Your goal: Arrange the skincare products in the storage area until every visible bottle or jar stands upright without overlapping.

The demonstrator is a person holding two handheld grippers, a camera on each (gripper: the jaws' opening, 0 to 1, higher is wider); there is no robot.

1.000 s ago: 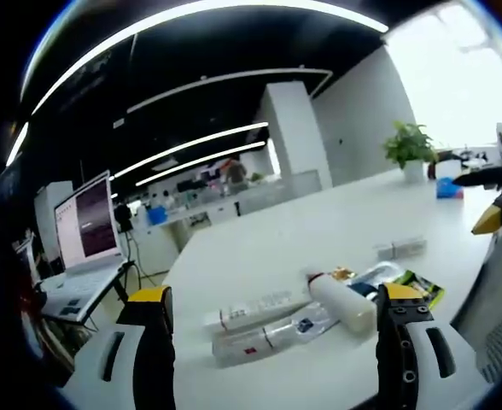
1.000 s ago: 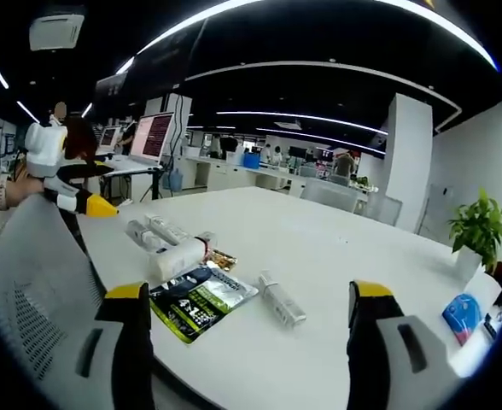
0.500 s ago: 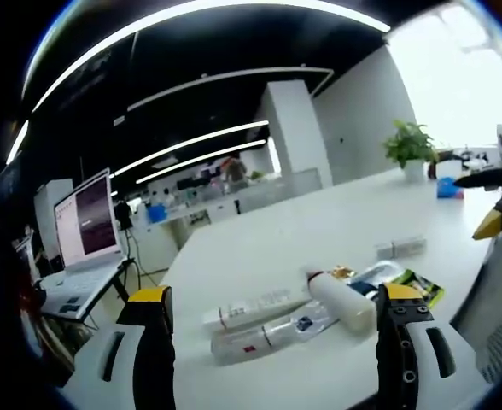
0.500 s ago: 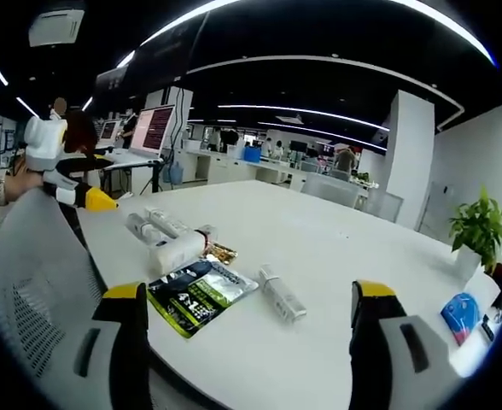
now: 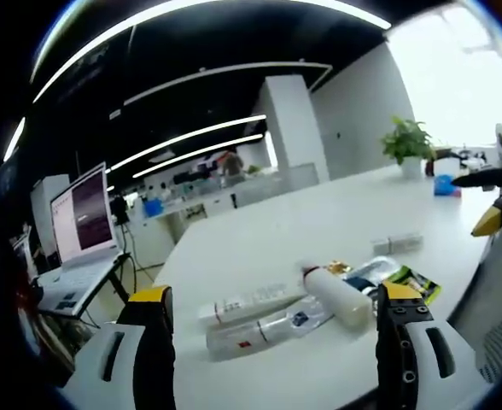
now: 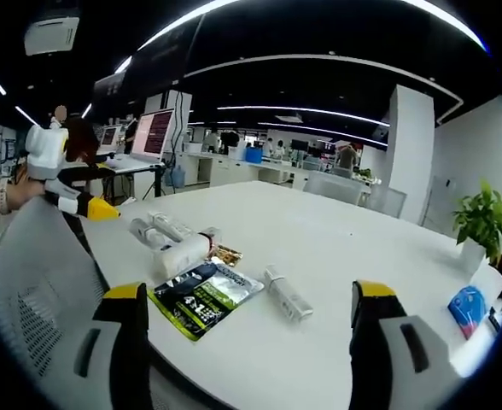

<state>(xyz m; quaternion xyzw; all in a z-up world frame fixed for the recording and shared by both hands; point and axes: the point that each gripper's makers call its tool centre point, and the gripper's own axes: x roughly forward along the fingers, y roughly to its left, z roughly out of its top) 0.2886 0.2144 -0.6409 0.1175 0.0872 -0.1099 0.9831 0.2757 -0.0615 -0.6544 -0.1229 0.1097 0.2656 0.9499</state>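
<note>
The white cylindrical bottle with a red-banded neck (image 5: 340, 295) lies on its side near the front edge of the white worktop (image 5: 319, 231), touching a clear plastic bottle (image 5: 264, 330) and just beside a long white tube with printed lettering (image 5: 253, 302); a dark green and black foil sachet (image 6: 201, 295) lies against its far end, and a small pale tube (image 6: 288, 295) rests apart from the cluster. Nothing stands upright yet, so the task looks barely begun. The left claw (image 5: 268, 342) hangs released above the near edge with the clear bottle between its yellow-tipped jaws' line of sight, and the right claw (image 6: 244, 337) is likewise spread wide and empty over the sachet. A sensible approach would be to take the white bottle across its body, well away from the neighbours, and tip it onto its base on bare worktop before untangling the clear one, which may roll. A grey mesh chair back (image 6: 37, 282) sits just in front. Beyond are a laptop (image 5: 76, 243), a potted green plant (image 5: 409, 145), a blue packet (image 6: 464, 309), and a dark-ceilinged office with strip lights.
</note>
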